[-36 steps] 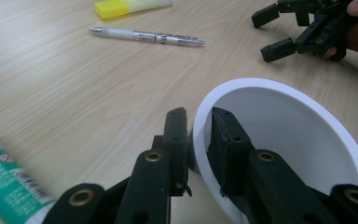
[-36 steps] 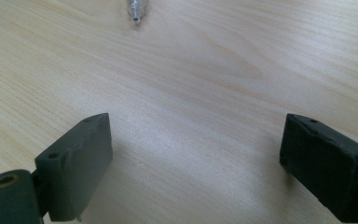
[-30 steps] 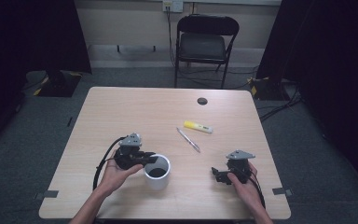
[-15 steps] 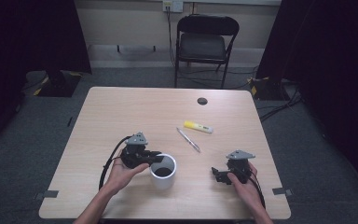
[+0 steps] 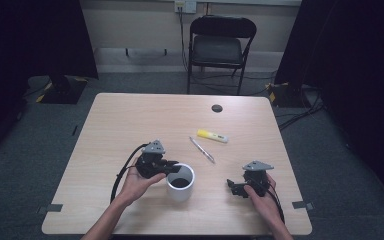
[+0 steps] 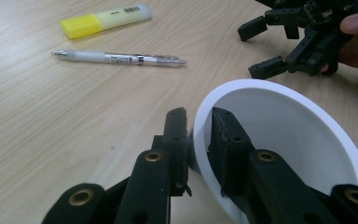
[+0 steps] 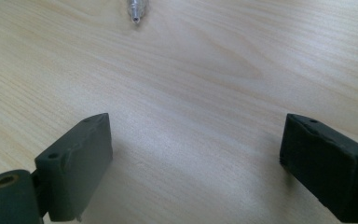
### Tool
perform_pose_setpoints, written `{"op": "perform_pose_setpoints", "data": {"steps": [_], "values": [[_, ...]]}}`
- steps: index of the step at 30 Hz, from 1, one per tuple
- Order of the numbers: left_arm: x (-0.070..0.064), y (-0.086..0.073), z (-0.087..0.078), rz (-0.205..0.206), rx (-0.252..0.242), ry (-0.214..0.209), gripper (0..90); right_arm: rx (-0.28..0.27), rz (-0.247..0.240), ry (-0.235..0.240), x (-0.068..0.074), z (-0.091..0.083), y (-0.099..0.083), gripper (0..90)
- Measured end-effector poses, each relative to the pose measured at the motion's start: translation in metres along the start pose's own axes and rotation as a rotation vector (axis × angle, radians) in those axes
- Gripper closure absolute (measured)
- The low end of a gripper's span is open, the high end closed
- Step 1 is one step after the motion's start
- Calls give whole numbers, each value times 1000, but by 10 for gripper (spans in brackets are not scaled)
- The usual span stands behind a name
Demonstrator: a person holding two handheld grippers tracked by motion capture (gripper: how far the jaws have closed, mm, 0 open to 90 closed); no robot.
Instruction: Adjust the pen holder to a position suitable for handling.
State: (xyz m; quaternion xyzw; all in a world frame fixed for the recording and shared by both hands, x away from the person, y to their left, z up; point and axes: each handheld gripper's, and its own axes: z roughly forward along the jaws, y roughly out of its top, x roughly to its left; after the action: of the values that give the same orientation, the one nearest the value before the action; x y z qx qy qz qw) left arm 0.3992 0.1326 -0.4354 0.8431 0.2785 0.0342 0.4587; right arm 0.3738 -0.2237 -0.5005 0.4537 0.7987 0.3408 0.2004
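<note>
Left gripper [image 6: 199, 123] clamped on the rim of the white cup [image 5: 180, 182], one jaw outside the wall, the other inside, the cup tipped toward that gripper's camera in the left gripper view. Seen from the high view, same left gripper [image 5: 166, 168] touching the cup's left edge, cup standing near the front middle of the wooden table [image 5: 130, 125]. Right gripper [image 5: 231, 187] to the right of the cup and well apart from it, resting low on the tabletop, jaws spread wide with bare wood between them in the right gripper view [image 7: 193, 154]. Beyond the cup, a clear-barrelled pen [image 5: 202, 149] lying flat, its tip [image 7: 135, 14] just in sight at the top of the right gripper view. Just past the pen, a yellow highlighter [image 5: 212, 135]. Farther still from the cup, a small black disc [image 5: 217, 108] near the table's far edge. Behind the table, a black folding chair [image 5: 220, 45].
</note>
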Motion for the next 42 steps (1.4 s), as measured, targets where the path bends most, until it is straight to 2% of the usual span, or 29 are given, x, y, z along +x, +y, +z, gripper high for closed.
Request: {"op": "perform_pose_setpoints", "data": {"steps": [5, 6, 7, 8, 10, 13, 20, 23, 29, 33, 36, 40, 42], "values": [[3, 0, -2, -21, -17, -13, 755, 0, 0, 0, 0, 0, 0, 83], [3, 0, -3, -30, -32, -13, 724, 0, 0, 0, 0, 0, 0, 83], [4, 1, -5, -28, -35, 7, 661, 0, 0, 0, 0, 0, 0, 83], [5, 1, -8, -31, -44, 12, 639, 0, 0, 0, 0, 0, 0, 83], [8, 1, -14, -27, -63, 19, 639, 0, 0, 0, 0, 0, 0, 83], [13, 0, -26, -47, -97, 25, 588, 0, 0, 0, 0, 0, 0, 83], [31, -12, -58, -78, -145, 80, 570, 0, 0, 0, 0, 0, 0, 83], [37, -16, -67, -86, -151, 105, 612, 0, 0, 0, 0, 0, 0, 83], [54, -29, -71, -116, -120, 163, 644, 0, 0, 0, 0, 0, 0, 83], [66, -38, -69, -154, -95, 207, 598, 0, 0, 0, 0, 0, 0, 83], [71, -46, -61, -133, -36, 259, 554, 0, 0, 0, 0, 0, 0, 83], [75, -51, -49, -158, -22, 258, 524, 2, -3, 0, 0, 0, 0, 81], [76, -50, -47, -158, -22, 256, 507, 1, -1, 2, 0, 0, 0, 81]]}}
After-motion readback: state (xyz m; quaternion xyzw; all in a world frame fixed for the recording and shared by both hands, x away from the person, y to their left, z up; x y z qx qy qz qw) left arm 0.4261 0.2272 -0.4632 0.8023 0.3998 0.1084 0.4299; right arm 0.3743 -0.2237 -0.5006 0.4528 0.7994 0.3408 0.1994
